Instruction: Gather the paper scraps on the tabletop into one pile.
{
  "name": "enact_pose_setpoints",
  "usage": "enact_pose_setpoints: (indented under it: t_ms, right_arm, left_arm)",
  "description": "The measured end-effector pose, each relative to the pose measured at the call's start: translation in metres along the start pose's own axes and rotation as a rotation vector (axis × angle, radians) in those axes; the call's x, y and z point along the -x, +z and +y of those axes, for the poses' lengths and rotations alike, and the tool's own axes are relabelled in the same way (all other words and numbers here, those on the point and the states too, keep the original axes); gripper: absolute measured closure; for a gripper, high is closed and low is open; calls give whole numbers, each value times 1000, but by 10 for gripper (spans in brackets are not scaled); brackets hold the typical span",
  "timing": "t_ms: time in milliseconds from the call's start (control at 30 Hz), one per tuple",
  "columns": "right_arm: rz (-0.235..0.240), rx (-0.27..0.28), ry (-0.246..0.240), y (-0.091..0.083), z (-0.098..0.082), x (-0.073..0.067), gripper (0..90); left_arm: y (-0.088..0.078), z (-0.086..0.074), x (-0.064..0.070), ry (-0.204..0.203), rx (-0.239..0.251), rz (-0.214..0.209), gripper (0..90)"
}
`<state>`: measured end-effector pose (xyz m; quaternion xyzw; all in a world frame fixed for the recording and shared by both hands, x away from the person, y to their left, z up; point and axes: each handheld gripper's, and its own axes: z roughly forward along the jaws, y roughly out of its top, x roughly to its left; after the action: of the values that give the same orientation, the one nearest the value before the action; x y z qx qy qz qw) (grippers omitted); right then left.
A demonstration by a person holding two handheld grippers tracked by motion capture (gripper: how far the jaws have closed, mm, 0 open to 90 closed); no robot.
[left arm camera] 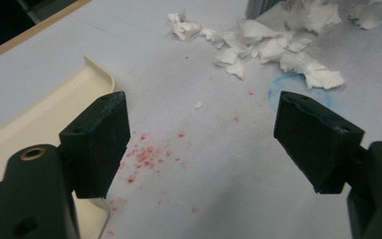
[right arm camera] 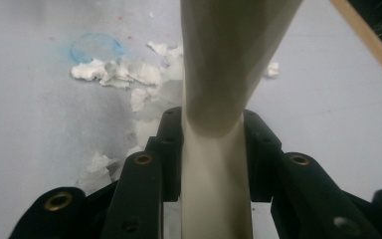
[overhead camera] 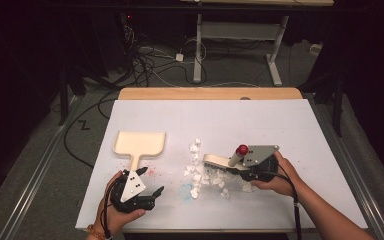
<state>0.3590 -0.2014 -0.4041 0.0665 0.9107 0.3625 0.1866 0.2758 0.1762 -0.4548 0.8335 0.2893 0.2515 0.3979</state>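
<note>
A cream dustpan (overhead camera: 140,142) lies flat at the left of the white board, its handle towards me; its rim (left arm camera: 40,124) sits beside my left jaw. My left gripper (overhead camera: 150,197) (left arm camera: 201,124) hovers open just right of that handle, nothing between its jaws. A cream brush (overhead camera: 215,160) with a red-tipped handle (overhead camera: 242,149) rests its head at the torn white paper scraps (overhead camera: 200,172) (left arm camera: 273,45) (right arm camera: 124,74). My right gripper (overhead camera: 245,172) (right arm camera: 213,149) is shut on the brush handle (right arm camera: 229,59), which runs up between its jaws.
The white board (overhead camera: 280,125) covers a wooden table whose far edge (overhead camera: 210,93) shows. A blue smudge (left arm camera: 288,84) (right arm camera: 94,47) and red specks (left arm camera: 144,154) mark the board. Cables (overhead camera: 145,60) and a desk frame (overhead camera: 240,35) stand on the floor beyond.
</note>
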Motion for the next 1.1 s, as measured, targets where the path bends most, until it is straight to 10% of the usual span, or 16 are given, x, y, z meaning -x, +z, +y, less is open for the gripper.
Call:
enact_pose_setpoints:
  t_ms: [333,767,1100]
  right_arm:
    - [-86,81,10,-10,24,41,673]
    - [-143,-9,-8,68,47,83,673]
    - [-27,-35,-68,100,46,79,673]
  left_arm:
    - [3,-1,-2,11,-6,1,215]
    - [3,-1,-4,9,-3,-1,215]
    - [0,-4,-6,8,-5,-4,215]
